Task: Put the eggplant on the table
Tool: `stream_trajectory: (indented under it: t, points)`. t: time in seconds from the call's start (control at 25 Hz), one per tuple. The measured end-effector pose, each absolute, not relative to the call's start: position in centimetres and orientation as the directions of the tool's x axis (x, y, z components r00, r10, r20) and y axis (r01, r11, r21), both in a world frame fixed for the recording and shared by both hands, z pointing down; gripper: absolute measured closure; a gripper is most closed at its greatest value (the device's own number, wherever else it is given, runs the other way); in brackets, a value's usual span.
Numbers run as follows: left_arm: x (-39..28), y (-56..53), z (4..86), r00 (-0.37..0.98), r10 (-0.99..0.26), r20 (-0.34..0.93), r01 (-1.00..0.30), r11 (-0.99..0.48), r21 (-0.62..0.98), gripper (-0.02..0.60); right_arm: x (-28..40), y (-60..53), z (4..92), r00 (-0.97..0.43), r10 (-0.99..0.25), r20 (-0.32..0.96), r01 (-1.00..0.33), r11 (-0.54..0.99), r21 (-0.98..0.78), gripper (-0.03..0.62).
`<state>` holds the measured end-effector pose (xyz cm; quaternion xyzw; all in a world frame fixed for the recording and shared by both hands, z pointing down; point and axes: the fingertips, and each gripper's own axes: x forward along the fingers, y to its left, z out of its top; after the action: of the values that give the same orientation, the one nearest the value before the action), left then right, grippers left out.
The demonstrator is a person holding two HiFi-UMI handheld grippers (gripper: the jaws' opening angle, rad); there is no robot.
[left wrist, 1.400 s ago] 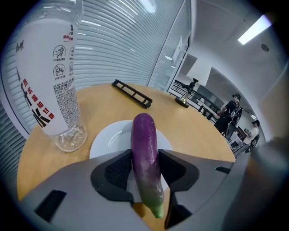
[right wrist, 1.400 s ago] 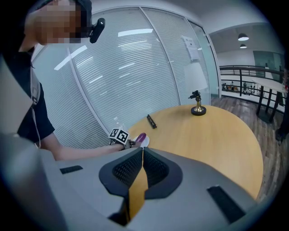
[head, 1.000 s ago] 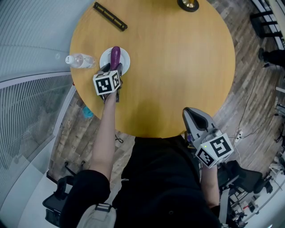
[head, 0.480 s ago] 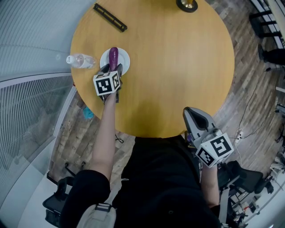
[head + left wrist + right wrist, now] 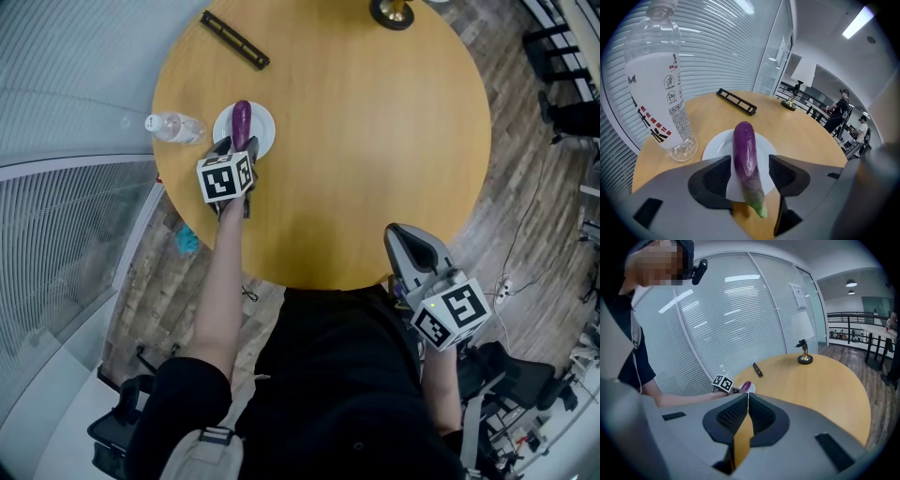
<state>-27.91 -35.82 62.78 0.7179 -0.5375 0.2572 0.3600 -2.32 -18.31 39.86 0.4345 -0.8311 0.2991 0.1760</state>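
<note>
A purple eggplant [image 5: 746,159] with a green stem end lies along a white plate [image 5: 715,147] at the left of the round wooden table [image 5: 375,141]. Its stem end pokes past the plate's near rim. My left gripper [image 5: 749,174] straddles it and its jaws have just been opening. The right pad stands clear of the eggplant, and the left pad is very near or just touching it. From the head view the eggplant [image 5: 242,120] shows on the plate [image 5: 262,131], just beyond the left gripper [image 5: 239,143]. My right gripper [image 5: 747,411] is shut on nothing and hangs off the table's near edge [image 5: 401,236].
A clear water bottle [image 5: 656,93] stands just left of the plate, by the table's edge [image 5: 172,127]. A black bar [image 5: 234,39] lies at the far left. A small brass stand [image 5: 394,11] is at the far rim. People stand in the background [image 5: 839,110].
Almost nothing differs. The head view has drifted slightly. The left gripper stays over the eggplant at the plate, and the right gripper has kept still.
</note>
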Motion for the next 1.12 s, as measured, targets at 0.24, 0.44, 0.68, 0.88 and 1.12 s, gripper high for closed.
stream_trajectory:
  t: [0.24, 0.44, 0.68, 0.88, 1.12]
  points:
    - [-28.3, -34.7, 61.2, 0.284, -0.606, 0.743, -0.958, -0.158, 0.238, 0.327, -2.6, -17.6, 39.0, -0.566, -0.631, 0.53, -0.824, 0.458, -0.335, 0.576]
    - [-28.6, -33.4, 59.5, 0.283, -0.633, 0.721, -0.958, -0.153, 0.242, 0.327, -2.8, -16.6, 38.6, -0.573, -0.64, 0.511, -0.819, 0.468, -0.332, 0.576]
    - [-28.5, -31.7, 57.7, 0.288, -0.642, 0.71, -0.958, -0.192, 0.215, 0.327, -2.9, -15.7, 37.9, -0.577, -0.657, 0.486, -0.817, 0.477, -0.325, 0.576]
    - [-28.0, -30.1, 56.3, 0.306, -0.65, 0.696, -0.952, -0.231, 0.202, 0.342, -3.0, -14.8, 37.8, -0.579, -0.662, 0.475, -0.815, 0.48, -0.324, 0.576]
    - [-26.2, -28.1, 54.6, 0.334, -0.675, 0.658, -0.935, -0.326, 0.141, 0.405, -3.1, -13.7, 37.6, -0.584, -0.669, 0.46, -0.812, 0.484, -0.327, 0.576]
